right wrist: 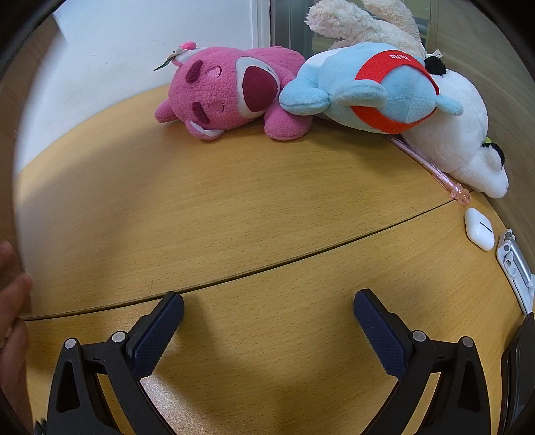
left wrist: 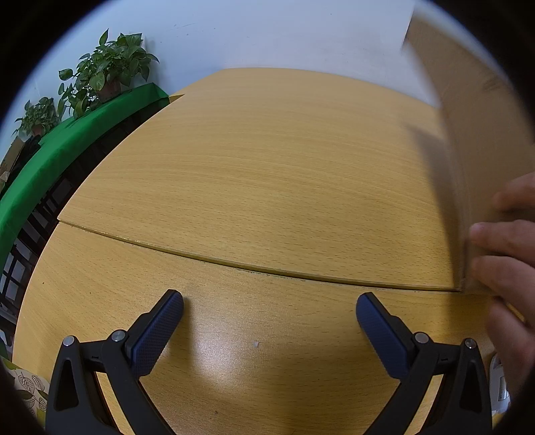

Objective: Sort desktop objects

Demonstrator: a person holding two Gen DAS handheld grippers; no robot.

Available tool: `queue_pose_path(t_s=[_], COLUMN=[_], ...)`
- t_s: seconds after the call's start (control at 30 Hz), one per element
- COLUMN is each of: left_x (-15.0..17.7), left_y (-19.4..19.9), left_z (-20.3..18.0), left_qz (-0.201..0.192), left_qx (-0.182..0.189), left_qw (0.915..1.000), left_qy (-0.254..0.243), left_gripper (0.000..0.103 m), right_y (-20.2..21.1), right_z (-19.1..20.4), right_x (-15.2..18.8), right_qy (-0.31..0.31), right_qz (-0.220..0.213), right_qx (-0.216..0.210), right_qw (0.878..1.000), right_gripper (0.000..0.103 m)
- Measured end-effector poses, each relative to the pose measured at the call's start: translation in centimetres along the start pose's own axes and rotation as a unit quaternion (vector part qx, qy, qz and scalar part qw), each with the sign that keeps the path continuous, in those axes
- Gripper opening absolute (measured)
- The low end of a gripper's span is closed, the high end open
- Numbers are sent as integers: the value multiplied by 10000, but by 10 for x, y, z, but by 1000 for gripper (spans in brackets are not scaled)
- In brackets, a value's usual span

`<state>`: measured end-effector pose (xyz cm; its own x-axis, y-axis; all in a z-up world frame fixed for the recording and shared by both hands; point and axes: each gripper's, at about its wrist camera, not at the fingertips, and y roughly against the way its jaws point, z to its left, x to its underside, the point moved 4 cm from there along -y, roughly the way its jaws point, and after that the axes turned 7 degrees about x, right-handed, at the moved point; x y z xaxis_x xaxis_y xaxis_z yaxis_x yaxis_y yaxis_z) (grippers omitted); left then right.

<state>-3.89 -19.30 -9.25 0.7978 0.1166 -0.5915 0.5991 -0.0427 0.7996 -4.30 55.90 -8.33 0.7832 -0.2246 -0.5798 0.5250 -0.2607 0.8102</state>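
Observation:
My left gripper [left wrist: 269,306] is open and empty, low over the wooden desk [left wrist: 254,174]. At its right a bare hand [left wrist: 501,264] holds a blurred cardboard box [left wrist: 468,110] standing on the desk. My right gripper [right wrist: 268,304] is open and empty over the desk [right wrist: 234,207]. Far ahead of it lie a pink plush bear [right wrist: 227,90], a light blue plush with a red band [right wrist: 371,87], a white plush [right wrist: 458,134] and a cream plush [right wrist: 361,23] behind. A pink pen [right wrist: 431,167] lies beside the white plush. A white earbud case [right wrist: 479,228] lies at the right.
A green-covered shelf [left wrist: 60,157] with potted plants [left wrist: 110,70] stands left of the desk. A white metal clip [right wrist: 515,264] and a dark device [right wrist: 518,374] lie at the desk's right edge. Fingers [right wrist: 13,301] and the box edge show at the right wrist view's left. A seam [right wrist: 267,267] crosses the desk.

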Motion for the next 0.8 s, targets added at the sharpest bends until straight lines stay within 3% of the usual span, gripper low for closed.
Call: queue_pose_path(t_s=[0.8], left_x=[0], left_y=[-1], left_z=[0], left_qz=[0], left_qx=[0], left_qw=[10000], left_qy=[1], left_gripper=[103], right_y=[-1], right_z=[-2], right_x=[0], right_qy=[1], right_qz=[-2], right_qx=[-6], right_qw=[10000], right_gripper=[103])
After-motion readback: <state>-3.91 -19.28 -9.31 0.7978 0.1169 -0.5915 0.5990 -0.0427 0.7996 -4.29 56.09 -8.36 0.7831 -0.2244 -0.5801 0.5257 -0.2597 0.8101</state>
